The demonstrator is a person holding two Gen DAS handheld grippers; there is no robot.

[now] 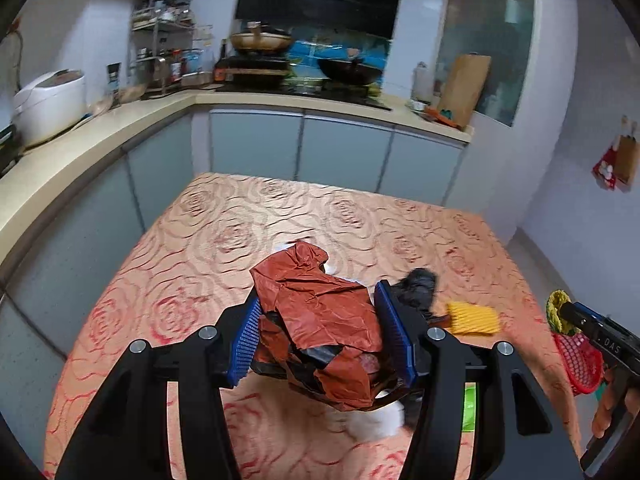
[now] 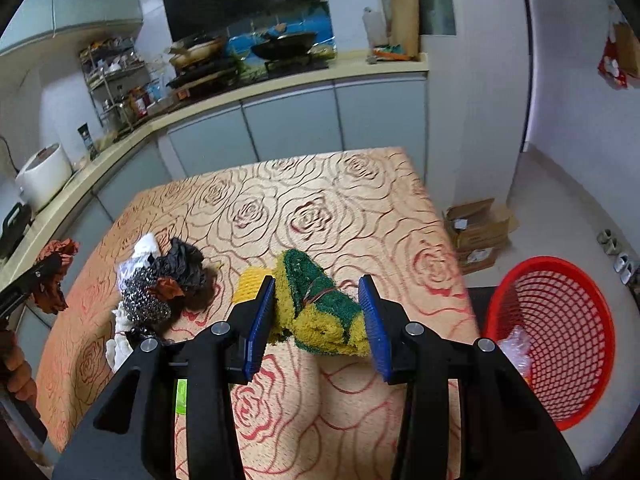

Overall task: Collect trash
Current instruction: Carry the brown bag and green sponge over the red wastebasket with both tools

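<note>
While both pairs of tongs were loaded, we judged the main risk to be a drop short of the bin. Our left gripper (image 1: 318,334) was clamped on a crumpled rust-red and black plastic wrapper (image 1: 320,320), its blue ribbed pads pressing both sides, held clear above the rose-patterned orange tablecloth (image 1: 240,232). Our right gripper (image 2: 316,324) pinched a rolled green-and-yellow scouring sponge bound with a rubber band (image 2: 320,312), also lifted off the cloth. The wrapper was thin and slack, with loose flaps hanging below the pads; we thought it could slip free. The sponge was squashy and might have worked loose if the grip eased.

More trash remained on the table: a pile of black crumpled plastic, white scraps and a metal scourer (image 2: 160,280), and a yellow foam net sleeve (image 1: 474,318).

The round red plastic mesh basket (image 2: 560,320) sat beyond the table's right edge, holding clear crumpled plastic (image 2: 516,346).
</note>
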